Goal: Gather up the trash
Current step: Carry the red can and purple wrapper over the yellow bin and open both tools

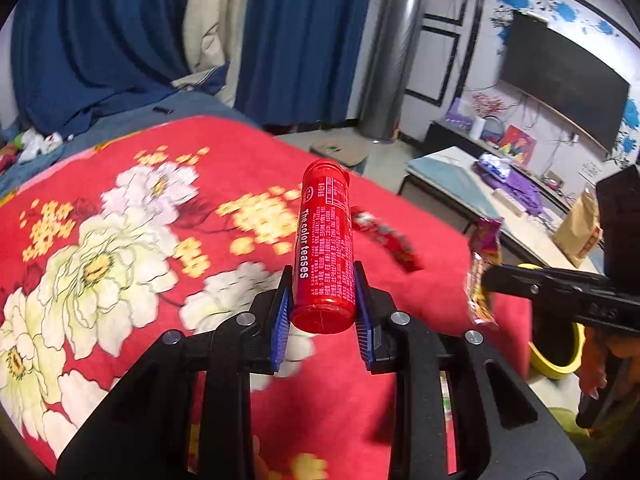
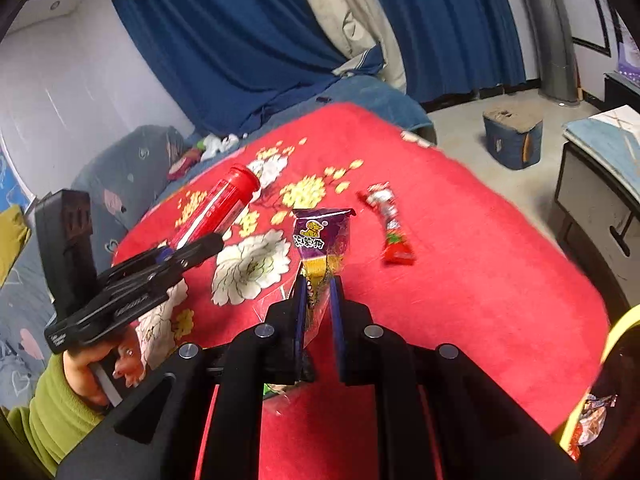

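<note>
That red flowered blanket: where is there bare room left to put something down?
The red blanket is bare to the right of the red wrapper, out to its edge. The white-flower patch left of the held red tube is also free. The middle is crowded: both grippers, the purple wrapper and the red one.

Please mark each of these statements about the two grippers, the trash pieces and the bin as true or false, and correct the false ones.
1. The left gripper holds a red tube. True.
2. The right gripper is empty. False: it is shut on a purple and yellow snack wrapper.
3. A red wrapper lies on the red floral blanket, held by no gripper. True.
4. The trash bin is blue. False: its rim is yellow.
5. The red tube lies flat on the blanket. False: it is lifted, clamped between the blue pads.
</note>
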{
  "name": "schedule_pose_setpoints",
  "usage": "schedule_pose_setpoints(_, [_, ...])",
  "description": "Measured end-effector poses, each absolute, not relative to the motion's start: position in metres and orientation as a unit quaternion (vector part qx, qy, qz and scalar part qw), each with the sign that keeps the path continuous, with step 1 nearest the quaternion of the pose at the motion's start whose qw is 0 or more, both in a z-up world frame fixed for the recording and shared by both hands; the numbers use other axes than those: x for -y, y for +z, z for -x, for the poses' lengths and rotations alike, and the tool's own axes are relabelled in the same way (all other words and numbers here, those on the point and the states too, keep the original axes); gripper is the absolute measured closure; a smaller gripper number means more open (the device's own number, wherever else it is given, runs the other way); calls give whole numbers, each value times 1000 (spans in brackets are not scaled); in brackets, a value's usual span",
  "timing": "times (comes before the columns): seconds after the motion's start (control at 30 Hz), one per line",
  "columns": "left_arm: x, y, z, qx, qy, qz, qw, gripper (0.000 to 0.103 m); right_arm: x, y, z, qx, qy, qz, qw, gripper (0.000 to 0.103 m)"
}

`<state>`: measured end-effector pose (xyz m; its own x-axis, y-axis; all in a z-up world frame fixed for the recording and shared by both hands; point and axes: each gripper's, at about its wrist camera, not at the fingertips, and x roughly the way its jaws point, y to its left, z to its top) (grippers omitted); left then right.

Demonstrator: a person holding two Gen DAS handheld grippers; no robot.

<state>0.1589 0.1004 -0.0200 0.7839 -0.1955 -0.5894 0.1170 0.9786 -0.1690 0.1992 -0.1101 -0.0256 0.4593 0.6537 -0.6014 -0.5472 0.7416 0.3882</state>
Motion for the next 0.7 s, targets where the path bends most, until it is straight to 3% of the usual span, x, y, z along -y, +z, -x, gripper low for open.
schedule_pose_setpoints(0.7, [-7,0,-148,-294,-173,33,939,82,232,1,-176,-329,271,-69,902,91])
